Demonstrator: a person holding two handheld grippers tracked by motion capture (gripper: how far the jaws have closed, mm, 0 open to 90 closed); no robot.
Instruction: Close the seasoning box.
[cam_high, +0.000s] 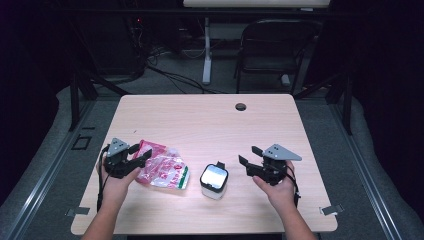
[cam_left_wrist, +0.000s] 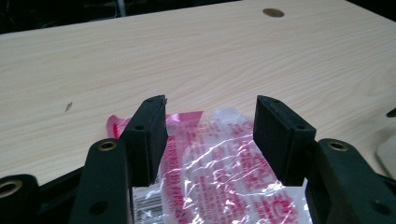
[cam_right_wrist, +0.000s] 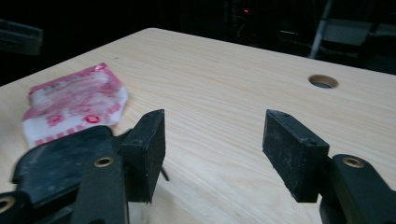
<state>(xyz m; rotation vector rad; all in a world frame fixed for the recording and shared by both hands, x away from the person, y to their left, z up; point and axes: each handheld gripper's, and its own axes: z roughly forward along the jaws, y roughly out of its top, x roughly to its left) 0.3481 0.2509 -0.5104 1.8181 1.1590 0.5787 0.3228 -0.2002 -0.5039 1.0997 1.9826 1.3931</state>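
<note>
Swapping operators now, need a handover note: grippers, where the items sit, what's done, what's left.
Left gripper: open, jaws poised over the red-and-clear plastic bag, nothing clamped yet.
Right gripper: open, empty, hovering just right of the white container.
Bag lies flat at the table's front left; container stands beside it, black lid part on its top edge.
Done: nothing gripped so far.
Left: probably close on the bag, then deal with the container.

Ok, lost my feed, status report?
Left tool open over the red-printed plastic bag. Right tool open, empty. White container between them, nothing blocking.
</note>
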